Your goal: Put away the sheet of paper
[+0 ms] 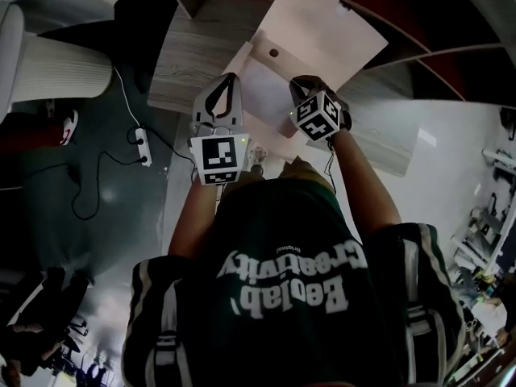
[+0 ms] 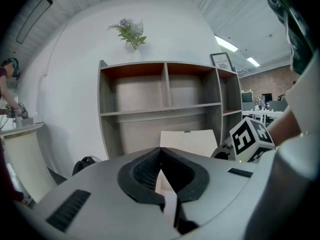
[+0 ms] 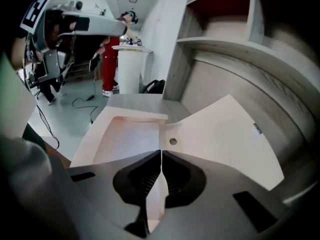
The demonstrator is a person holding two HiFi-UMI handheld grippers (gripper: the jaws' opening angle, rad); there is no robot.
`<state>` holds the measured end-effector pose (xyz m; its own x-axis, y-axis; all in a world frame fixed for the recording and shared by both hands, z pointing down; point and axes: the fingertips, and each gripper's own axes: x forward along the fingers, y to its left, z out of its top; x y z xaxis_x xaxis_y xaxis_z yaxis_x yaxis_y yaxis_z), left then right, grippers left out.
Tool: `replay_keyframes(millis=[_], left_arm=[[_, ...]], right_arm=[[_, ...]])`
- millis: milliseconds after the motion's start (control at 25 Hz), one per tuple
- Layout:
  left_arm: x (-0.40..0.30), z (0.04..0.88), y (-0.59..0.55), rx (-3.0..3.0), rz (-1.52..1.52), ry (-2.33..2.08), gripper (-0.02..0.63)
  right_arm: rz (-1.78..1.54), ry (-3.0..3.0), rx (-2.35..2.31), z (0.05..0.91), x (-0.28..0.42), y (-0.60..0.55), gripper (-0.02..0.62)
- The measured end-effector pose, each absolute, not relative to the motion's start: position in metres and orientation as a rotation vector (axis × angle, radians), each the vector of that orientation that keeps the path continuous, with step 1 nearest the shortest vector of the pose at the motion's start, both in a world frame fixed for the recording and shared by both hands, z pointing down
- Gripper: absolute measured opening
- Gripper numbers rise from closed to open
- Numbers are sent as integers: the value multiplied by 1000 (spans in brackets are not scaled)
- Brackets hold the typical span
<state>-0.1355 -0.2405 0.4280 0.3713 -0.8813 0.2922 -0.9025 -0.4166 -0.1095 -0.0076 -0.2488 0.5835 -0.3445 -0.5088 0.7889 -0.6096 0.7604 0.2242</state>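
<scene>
A pale folder lies on the wooden cabinet top (image 1: 189,55), its big flap (image 1: 322,35) open and showing a round hole (image 3: 172,141). Its shallow tray part (image 3: 125,134) is on the left in the right gripper view. A white sheet of paper (image 1: 262,95) hangs between my two grippers, over the folder. My left gripper (image 1: 228,83) is shut on the sheet's left edge, which shows as a thin strip (image 2: 170,209) between the jaws (image 2: 161,151). My right gripper (image 1: 302,85) is shut on the other edge, seen edge-on (image 3: 157,194) below the fingertips (image 3: 161,153).
An open shelf unit (image 2: 165,109) stands behind the cabinet top, with a plant (image 2: 130,31) and a picture frame (image 2: 221,61) on it. A power strip with cables (image 1: 143,145) and a black bag (image 2: 85,164) lie on the floor at the left. A white pedestal (image 1: 56,71) stands far left.
</scene>
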Motion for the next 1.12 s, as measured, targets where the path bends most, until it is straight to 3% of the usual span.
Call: replay_keyframes(millis=[520, 1120], left_arm=[[-72, 394, -199, 2829, 487, -1389, 18], [20, 361, -86, 2929, 420, -1280, 18]], right_arm=[[261, -2147, 1407, 460, 41, -195, 37], [168, -2197, 1645, 388, 127, -75, 37]])
